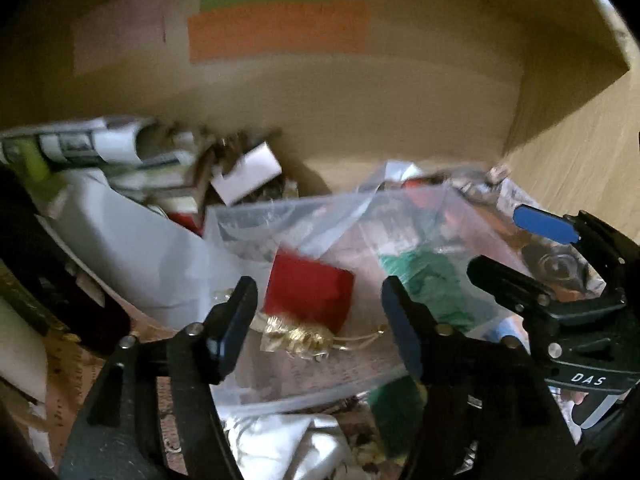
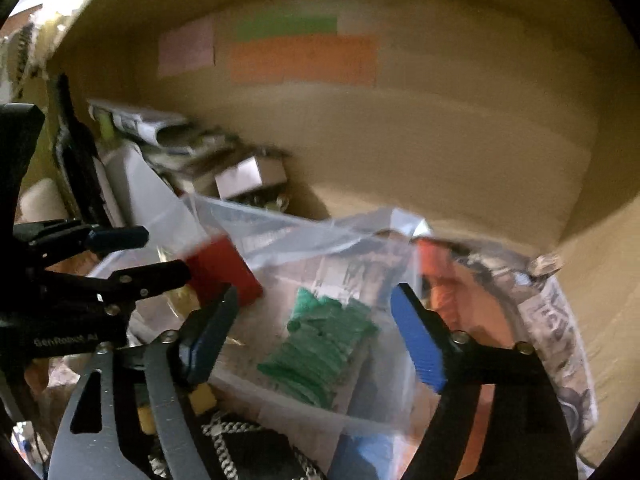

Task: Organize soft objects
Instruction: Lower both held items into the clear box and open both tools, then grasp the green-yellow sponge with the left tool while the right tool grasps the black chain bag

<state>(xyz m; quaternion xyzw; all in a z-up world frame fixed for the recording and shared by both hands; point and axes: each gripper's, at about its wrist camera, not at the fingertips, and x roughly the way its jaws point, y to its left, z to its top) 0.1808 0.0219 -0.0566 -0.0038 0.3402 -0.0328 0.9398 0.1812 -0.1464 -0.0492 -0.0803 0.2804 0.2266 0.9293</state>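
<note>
Both grippers hang over a cardboard box (image 1: 360, 128) full of clutter. A clear plastic bag (image 1: 344, 232) lies on top, with green pieces (image 2: 320, 352) inside. My left gripper (image 1: 320, 304) is open and empty above a red box (image 1: 310, 288) and a crumpled gold pouch (image 1: 300, 336). My right gripper (image 2: 316, 320) is open and empty, its jaws either side of the green pieces in the bag (image 2: 304, 240). The right gripper also shows at the right of the left wrist view (image 1: 520, 240), and the left gripper shows at the left of the right wrist view (image 2: 164, 252).
The box wall (image 2: 400, 140) carries orange, green and pink labels (image 2: 304, 60). White plastic (image 1: 136, 248), rolled printed paper (image 1: 80, 144) and a small white box (image 1: 248, 172) fill the left side. A patterned foil wrapper (image 2: 556, 320) lies at the right.
</note>
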